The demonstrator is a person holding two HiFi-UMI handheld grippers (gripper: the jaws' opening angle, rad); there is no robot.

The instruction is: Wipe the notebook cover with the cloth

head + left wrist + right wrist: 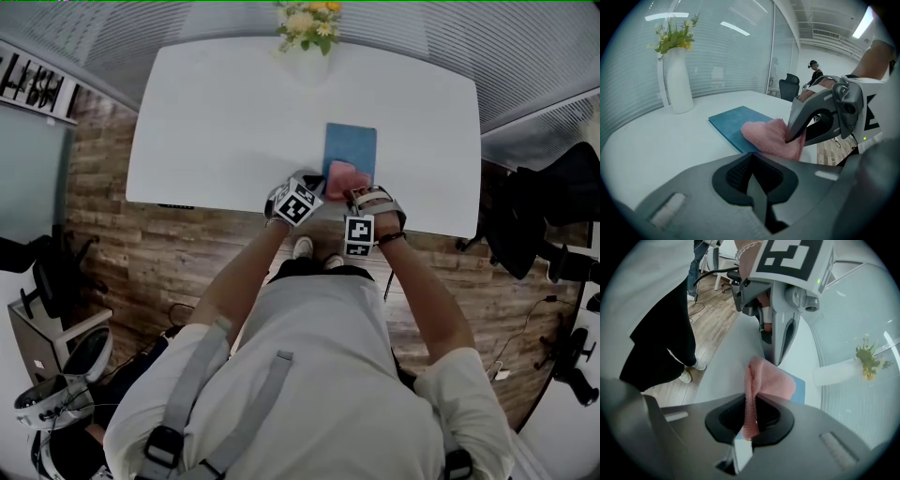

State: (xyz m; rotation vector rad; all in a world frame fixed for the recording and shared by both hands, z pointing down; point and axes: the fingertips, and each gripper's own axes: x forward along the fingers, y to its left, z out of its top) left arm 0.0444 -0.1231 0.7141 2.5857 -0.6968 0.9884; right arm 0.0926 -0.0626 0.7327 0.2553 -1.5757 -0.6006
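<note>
Head view: the pink cloth (345, 178) sits on the blue notebook's (351, 145) near end on the white surface (216, 122), half hidden behind the left tool (317, 185) and right tool (353, 194). Left gripper view: the left tool's closed up, nothing in it. Right gripper view: the right tool's clamped on a cloth fold, and the cloth covers most of the notebook.

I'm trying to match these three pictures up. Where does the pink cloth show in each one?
Head view: the pink cloth sits at centre, on the near end of the blue notebook.
Left gripper view: the cloth is right of centre, pinched by the right gripper.
Right gripper view: the cloth is at centre, running down into that gripper's shut jaws.
Shared landmark: the white vase of flowers.
</note>
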